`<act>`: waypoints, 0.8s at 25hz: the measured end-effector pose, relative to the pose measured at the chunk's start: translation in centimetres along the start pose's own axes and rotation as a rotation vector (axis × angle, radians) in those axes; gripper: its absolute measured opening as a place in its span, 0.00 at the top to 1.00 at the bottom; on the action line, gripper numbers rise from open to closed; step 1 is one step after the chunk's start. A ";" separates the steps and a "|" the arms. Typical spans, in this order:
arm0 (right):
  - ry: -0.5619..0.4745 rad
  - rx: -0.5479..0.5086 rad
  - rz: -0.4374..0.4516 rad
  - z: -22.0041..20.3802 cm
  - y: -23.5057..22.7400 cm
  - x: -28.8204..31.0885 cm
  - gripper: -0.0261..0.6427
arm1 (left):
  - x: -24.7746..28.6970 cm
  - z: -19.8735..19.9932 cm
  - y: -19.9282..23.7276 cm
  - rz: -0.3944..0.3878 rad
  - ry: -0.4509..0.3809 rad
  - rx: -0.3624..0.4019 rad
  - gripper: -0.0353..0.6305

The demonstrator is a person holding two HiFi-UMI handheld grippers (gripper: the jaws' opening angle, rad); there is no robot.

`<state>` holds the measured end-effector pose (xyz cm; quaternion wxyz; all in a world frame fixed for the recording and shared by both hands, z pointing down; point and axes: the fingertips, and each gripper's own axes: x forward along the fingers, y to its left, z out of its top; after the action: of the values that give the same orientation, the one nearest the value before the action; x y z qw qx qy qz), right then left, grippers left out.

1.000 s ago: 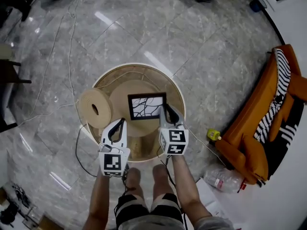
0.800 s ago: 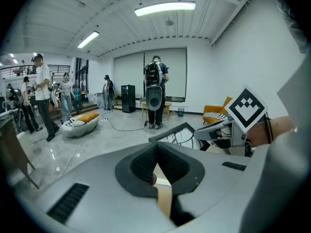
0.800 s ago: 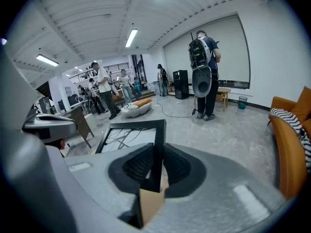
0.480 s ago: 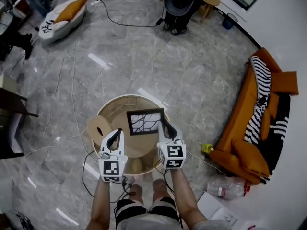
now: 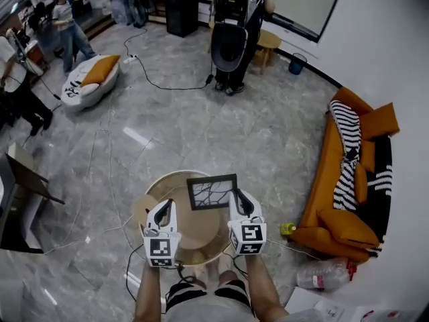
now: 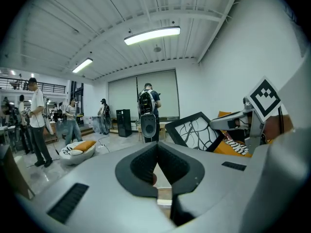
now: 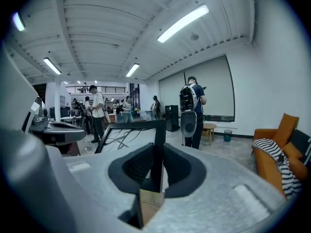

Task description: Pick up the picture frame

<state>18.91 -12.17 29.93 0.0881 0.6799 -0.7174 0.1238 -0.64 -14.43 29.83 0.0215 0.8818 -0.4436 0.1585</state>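
The black picture frame [image 5: 212, 192], with a branch drawing in it, hangs tilted above the round wooden table [image 5: 194, 232]. My right gripper [image 5: 236, 198] is shut on the frame's right edge. In the right gripper view the frame's edge [image 7: 157, 144] runs upright between the two dark pads. My left gripper [image 5: 163, 210] stays to the left of the frame, apart from it, with its jaws shut and nothing between them. The left gripper view shows the frame [image 6: 193, 132] and the right gripper [image 6: 241, 121] off to the right.
A wooden spool [image 5: 139, 206] sits at the table's left edge. An orange sofa [image 5: 345, 180] with striped cushions lines the right wall, with a plastic bottle [image 5: 320, 274] and a yellow object [image 5: 288, 229] on the floor nearby. Cables, a beanbag [image 5: 90, 79] and several people are further off.
Both grippers have risen a good way, and the frame has gone up with the right one. The table and floor now look smaller and much more of the room shows.
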 end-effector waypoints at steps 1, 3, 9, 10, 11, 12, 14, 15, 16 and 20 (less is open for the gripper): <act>-0.013 -0.006 -0.009 0.9 0.0 -0.7 0.87 | -0.7 0.6 0.3 0.002 -0.006 -0.006 0.92; -0.033 -0.027 -0.026 2.3 0.1 -2.4 0.87 | -2.1 1.8 0.7 0.007 -0.015 -0.017 0.92; -0.073 -0.047 -0.081 4.3 -0.2 -7.4 0.87 | -5.8 3.7 1.4 0.009 -0.029 -0.011 0.92; -0.078 -0.044 -0.090 3.9 -0.5 -8.6 0.87 | -6.5 3.4 0.8 0.008 -0.028 -0.006 0.92; -0.086 -0.041 -0.099 3.4 -0.8 -9.7 0.87 | -7.1 3.1 0.1 0.008 -0.029 0.000 0.92; -0.096 -0.039 -0.108 3.1 -1.2 -10.7 0.87 | -7.6 2.9 -0.5 0.008 -0.030 0.007 0.92; -0.114 -0.042 -0.124 2.7 -1.7 -12.3 0.87 | -8.4 2.8 -1.6 0.003 -0.036 0.018 0.92; -0.121 -0.043 -0.131 2.6 -1.7 -12.9 0.87 | -8.7 2.9 -1.9 -0.001 -0.040 0.022 0.92; -0.127 -0.041 -0.136 2.5 -1.8 -13.3 0.87 | -8.9 3.0 -2.2 -0.006 -0.044 0.027 0.92; -0.140 -0.030 -0.143 2.2 -1.6 -14.4 0.87 | -9.3 2.9 -2.7 -0.016 -0.046 0.029 0.92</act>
<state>21.45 0.84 23.67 0.0565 0.7348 -0.6734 0.0586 -2.91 -6.10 24.60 -0.0003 0.8889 -0.4346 0.1446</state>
